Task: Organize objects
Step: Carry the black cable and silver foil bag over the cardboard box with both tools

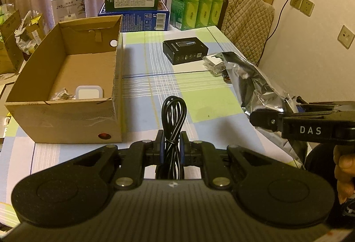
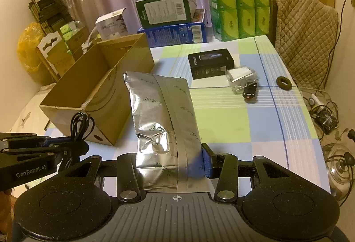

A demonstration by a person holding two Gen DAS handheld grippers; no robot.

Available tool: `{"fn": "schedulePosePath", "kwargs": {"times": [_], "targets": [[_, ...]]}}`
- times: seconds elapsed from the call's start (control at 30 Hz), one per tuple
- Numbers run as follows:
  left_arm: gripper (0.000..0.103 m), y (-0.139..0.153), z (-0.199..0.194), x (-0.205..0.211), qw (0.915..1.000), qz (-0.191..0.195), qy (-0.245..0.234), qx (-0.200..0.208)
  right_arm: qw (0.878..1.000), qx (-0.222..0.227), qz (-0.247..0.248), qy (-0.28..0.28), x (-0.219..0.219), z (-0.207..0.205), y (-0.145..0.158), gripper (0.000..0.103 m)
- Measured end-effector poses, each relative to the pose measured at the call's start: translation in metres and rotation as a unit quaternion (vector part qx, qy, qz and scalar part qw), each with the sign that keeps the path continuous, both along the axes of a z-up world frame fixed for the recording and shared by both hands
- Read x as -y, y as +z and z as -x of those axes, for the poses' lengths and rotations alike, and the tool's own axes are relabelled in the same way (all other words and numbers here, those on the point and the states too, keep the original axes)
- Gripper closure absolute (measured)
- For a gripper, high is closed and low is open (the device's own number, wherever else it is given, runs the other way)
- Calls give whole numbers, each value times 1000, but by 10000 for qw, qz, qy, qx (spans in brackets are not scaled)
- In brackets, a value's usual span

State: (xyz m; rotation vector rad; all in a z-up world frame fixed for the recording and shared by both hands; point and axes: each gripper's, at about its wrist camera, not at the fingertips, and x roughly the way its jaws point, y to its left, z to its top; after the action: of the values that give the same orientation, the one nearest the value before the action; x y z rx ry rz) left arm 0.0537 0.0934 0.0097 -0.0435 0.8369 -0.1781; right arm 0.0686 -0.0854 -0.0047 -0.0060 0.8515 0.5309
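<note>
While the left gripper [image 1: 172,146] clamps a bundled black cable [image 1: 174,122] and the right gripper [image 2: 170,164] pinches a silver foil pouch [image 2: 162,117], both loads look bound for the cardboard box [image 1: 66,117] at ten o'clock, cable first.

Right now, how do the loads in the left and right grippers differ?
The left gripper is shut on a thin, black coiled cable; the right gripper is shut on a broad, crinkled silver foil bag. The cable fits between narrow jaws, while the bag forces them wide and juts far past them. Both are held off the table, near the cardboard box.
</note>
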Motion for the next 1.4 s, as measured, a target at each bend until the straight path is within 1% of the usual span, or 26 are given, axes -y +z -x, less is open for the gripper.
{"fn": "schedulePosePath", "kwargs": {"times": [0.73,0.9,1.1,1.33,1.4], "targets": [[93,3,0,-4,10000,24,14,10,10000,-9,34,34,-8,0,0,62],[93,8,1,-14,9999,93,51,65,9999,-25,-44,122,-17,-3,4,62],[93,28,-1,-43,9995,67,148,271,9989,94,-167,425,-54,-10,21,62],[93,54,-17,-105,9979,-161,451,441,9955,140,-332,876,-119,-26,34,62],[93,59,-26,-122,9969,-313,550,471,9945,105,-376,977,-138,-34,35,62]]}}
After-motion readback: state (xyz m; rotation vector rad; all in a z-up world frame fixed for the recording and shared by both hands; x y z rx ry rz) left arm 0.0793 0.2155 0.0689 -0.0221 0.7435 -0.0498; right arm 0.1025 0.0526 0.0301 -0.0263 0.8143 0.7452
